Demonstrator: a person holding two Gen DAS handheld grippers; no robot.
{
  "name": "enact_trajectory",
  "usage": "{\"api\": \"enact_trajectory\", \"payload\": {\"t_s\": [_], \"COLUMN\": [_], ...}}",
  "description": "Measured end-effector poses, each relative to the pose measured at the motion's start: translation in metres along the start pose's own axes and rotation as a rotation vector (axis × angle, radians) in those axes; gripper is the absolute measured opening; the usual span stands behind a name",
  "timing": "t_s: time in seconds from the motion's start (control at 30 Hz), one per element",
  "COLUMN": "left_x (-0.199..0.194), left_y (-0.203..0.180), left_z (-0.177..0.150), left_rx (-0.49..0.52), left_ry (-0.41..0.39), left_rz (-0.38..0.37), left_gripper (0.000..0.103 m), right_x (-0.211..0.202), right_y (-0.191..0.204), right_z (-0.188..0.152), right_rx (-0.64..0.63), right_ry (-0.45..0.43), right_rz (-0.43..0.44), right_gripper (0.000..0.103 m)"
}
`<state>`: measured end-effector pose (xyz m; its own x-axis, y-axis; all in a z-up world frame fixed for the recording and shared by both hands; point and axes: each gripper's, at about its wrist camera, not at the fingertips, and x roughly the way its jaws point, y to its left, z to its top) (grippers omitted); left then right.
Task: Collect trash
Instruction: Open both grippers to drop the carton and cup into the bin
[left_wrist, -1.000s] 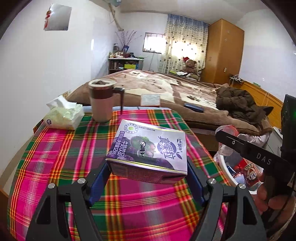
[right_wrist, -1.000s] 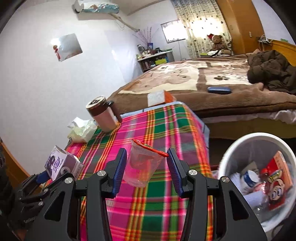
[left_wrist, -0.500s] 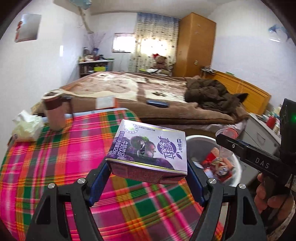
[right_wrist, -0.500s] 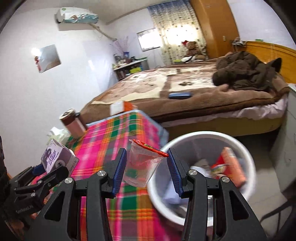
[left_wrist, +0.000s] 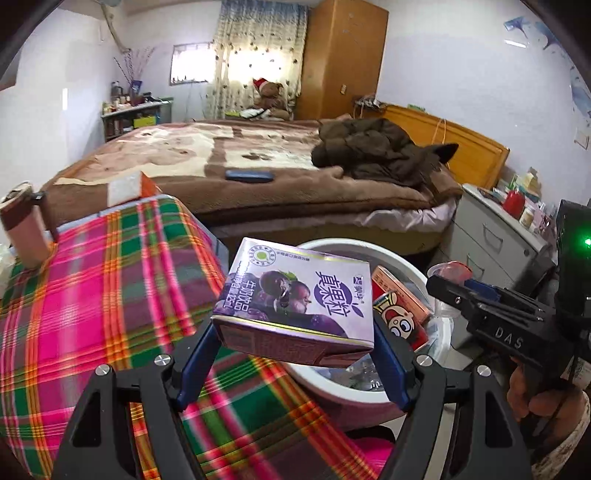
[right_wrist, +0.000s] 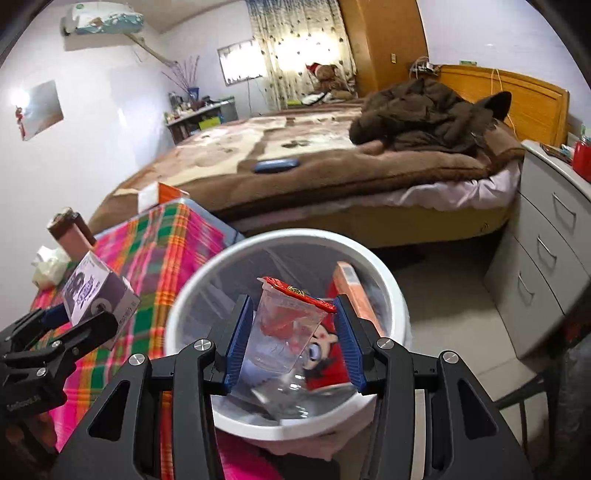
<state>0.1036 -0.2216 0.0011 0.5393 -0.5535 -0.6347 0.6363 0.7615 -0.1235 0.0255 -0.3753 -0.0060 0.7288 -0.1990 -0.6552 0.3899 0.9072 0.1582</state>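
- Right gripper (right_wrist: 291, 341): blue pads clamped on a clear plastic cup (right_wrist: 286, 332) with a red foil lid partly peeled; the cup sits tilted between the fingers, mouth up and leaning right
- Position of the cup: held in the air directly over the open mouth of the white trash bin (right_wrist: 391, 284), so by judgement a straight drop would land it inside; this is the nearer hand to the bin
- Left gripper (left_wrist: 295, 332): fingers clamped on the two short ends of a purple milk drink carton (left_wrist: 295, 299), long axis running across the jaws, printed face up
- Position of the carton: over the near rim of the bin, partly above the plaid tablecloth (left_wrist: 110, 295); it likely needs carrying further right and forward before release
- Bin contents: red snack packet (left_wrist: 400, 314) and other wrappers
- Table, far edge: brown lidded mug (left_wrist: 24, 229)
- Beyond: bed (left_wrist: 221, 158) with a dark jacket (left_wrist: 376, 151)
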Motion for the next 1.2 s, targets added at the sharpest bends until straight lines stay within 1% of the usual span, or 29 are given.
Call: {"api": "enact_trajectory", "payload": {"t_s": [0.07, 0.17, 0.27, 0.4, 0.47, 0.5, 0.53, 0.57, 0.6, 0.67, 0.77, 0.87, 1.2], "left_x": [0.009, 0.021, 0.032, 0.041, 0.045, 0.046, 0.044, 0.044, 0.044, 0.042, 0.038, 0.033, 0.001], "left_y": [-0.006, -0.015, -0.021, -0.021, -0.02, -0.02, -0.02, -0.021, -0.022, -0.021, -0.019, -0.017, -0.012], "left_z": [0.0, 0.002, 0.003, 0.005, 0.004, 0.004, 0.003, 0.003, 0.003, 0.003, 0.002, 0.001, -0.008], "left_rx": [0.008, 0.023, 0.034, 0.027, 0.024, 0.026, 0.023, 0.02, 0.017, 0.011, 0.006, 0.005, -0.011], "left_ry": [0.02, 0.046, 0.067, 0.083, 0.099, 0.102, 0.096, 0.092, 0.091, 0.088, 0.083, 0.077, 0.029], "left_rz": [-0.003, -0.019, -0.02, -0.028, -0.039, -0.041, -0.037, -0.038, -0.042, -0.037, -0.03, -0.027, 0.006], "left_gripper": [0.078, 0.079, 0.079, 0.079, 0.081, 0.082, 0.083, 0.085, 0.086, 0.086, 0.086, 0.086, 0.086], "right_x": [0.005, 0.01, 0.017, 0.021, 0.024, 0.024, 0.023, 0.023, 0.022, 0.02, 0.015, 0.007, -0.016], "right_y": [-0.004, -0.012, -0.017, -0.021, -0.024, -0.026, -0.027, -0.027, -0.028, -0.027, -0.024, -0.025, -0.006], "right_z": [-0.001, 0.0, 0.001, 0.0, 0.0, 0.0, 0.0, -0.001, -0.001, -0.001, -0.001, -0.002, -0.007], "right_rx": [-0.006, -0.002, -0.009, -0.045, -0.047, -0.043, -0.041, -0.036, -0.03, -0.031, -0.036, -0.015, -0.03], "right_ry": [0.007, 0.026, 0.047, 0.067, 0.075, 0.074, 0.074, 0.074, 0.07, 0.065, 0.056, 0.042, -0.022], "right_rz": [-0.021, -0.024, -0.031, -0.034, -0.044, -0.043, -0.036, -0.03, -0.026, -0.009, -0.017, -0.005, 0.004], "right_gripper": [0.047, 0.047, 0.047, 0.047, 0.047, 0.049, 0.053, 0.064, 0.069, 0.069, 0.069, 0.069, 0.069]}}
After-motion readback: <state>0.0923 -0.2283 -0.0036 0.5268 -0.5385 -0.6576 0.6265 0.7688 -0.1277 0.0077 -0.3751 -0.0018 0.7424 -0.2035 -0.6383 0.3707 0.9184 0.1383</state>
